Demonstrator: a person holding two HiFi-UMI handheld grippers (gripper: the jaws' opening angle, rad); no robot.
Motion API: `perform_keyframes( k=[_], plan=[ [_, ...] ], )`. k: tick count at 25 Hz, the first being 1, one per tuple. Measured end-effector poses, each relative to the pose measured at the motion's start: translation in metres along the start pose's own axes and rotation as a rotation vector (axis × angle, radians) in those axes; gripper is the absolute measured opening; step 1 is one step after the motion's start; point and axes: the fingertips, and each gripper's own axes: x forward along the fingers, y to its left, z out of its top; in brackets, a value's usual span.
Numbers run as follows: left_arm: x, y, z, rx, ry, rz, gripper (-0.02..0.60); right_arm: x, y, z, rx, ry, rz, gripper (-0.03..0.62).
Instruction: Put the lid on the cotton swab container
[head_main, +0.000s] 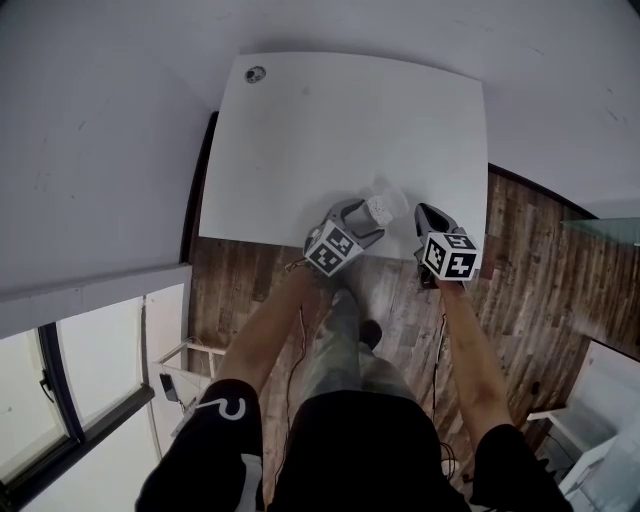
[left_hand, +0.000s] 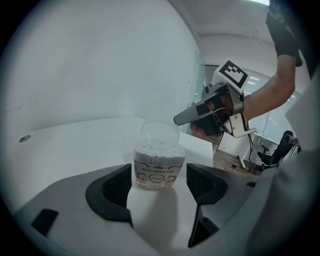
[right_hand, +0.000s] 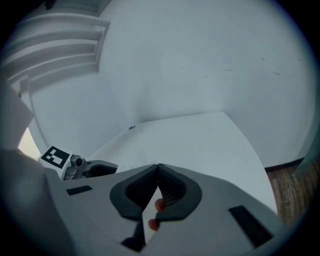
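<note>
No capping done yet: straddling the uncovered cotton swab container (left_hand: 157, 167) near the front edge of the table (head_main: 300, 130) with the left gripper (left_hand: 159, 184) spread and untouching, holding the right gripper (right_hand: 157, 185) clenched empty, leaving the clear lid (left_hand: 160, 132) just beyond.

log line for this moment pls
left gripper: open around cotton swab container | right gripper: shut, empty | lid: off, just beyond container

Stretches bare left forearm (head_main: 265, 330) and right forearm (head_main: 478, 345) forward, side by side. Holds left gripper (left_hand: 160, 182) tilted down toward the far side, jaws spread wide. Holds right gripper (right_hand: 157, 170) just right of it, likewise tilted down, jaws pressed together.
</note>
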Motion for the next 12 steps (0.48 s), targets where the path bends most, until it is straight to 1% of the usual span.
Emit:
perform_keyframes(
  k=[6,9,12],
  plan=[
    [0.0058,0.0029,-0.0065,-0.008,-0.002,-0.004,0.339,0.0075,0.0020,0.0021,0.015,-0.001,0.011,0.014],
    [0.0072,0.0045,-0.0076,-0.017,-0.004,-0.003,0.321,0.0081,0.0004,0.0046,0.024,-0.001,0.012,0.014],
    [0.0070,0.0044,-0.0074,-0.004,-0.005,-0.008,0.314,0.0107,-0.0036,0.0055,0.028,-0.001,0.011,0.014]
  ],
)
